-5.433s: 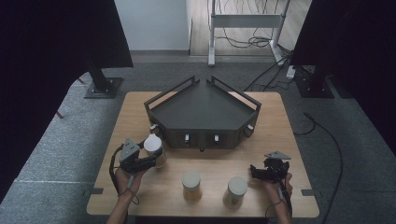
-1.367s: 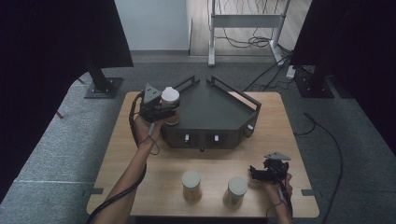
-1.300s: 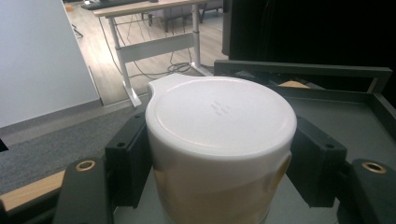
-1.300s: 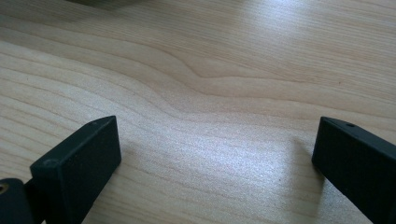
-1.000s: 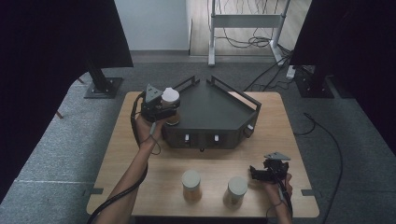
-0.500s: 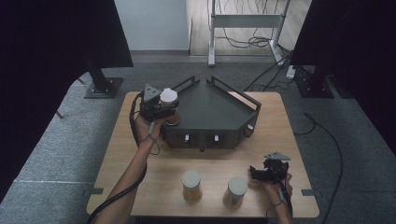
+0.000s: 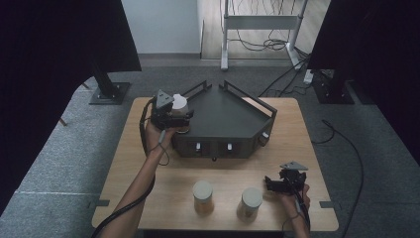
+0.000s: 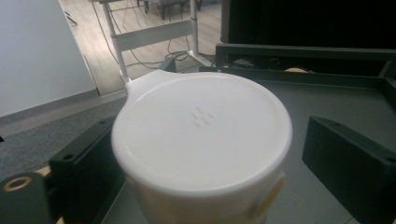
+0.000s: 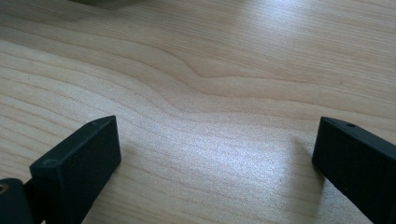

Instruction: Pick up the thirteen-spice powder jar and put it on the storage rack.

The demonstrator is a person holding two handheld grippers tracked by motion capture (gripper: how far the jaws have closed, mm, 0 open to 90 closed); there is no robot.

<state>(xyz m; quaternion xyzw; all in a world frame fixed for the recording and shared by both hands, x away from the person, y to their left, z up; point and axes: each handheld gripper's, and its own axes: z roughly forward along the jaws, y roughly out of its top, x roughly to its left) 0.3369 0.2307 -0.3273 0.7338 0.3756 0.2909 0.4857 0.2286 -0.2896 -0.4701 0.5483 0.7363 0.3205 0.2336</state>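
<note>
Nearest, resting low over bare bench (image 7: 163, 168) with right gripper (image 7: 277, 182) fingers spread, nothing between them, apparently idling. Just beside, standing two lidded cups (image 7: 203, 197). Farther, pinching third white-lidded cup (image 8: 201, 144) between left gripper (image 7: 174, 115) fingers, hovering over dark tray (image 7: 233, 119), seemingly for setting down.

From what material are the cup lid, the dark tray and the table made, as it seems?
Cup lid: probably matte white plastic, smooth, with moulded dots and a tab.
Dark tray: perhaps painted metal or plastic; flat dull grey.
Table: light wood or wood-look laminate, grain lines visible.
</note>
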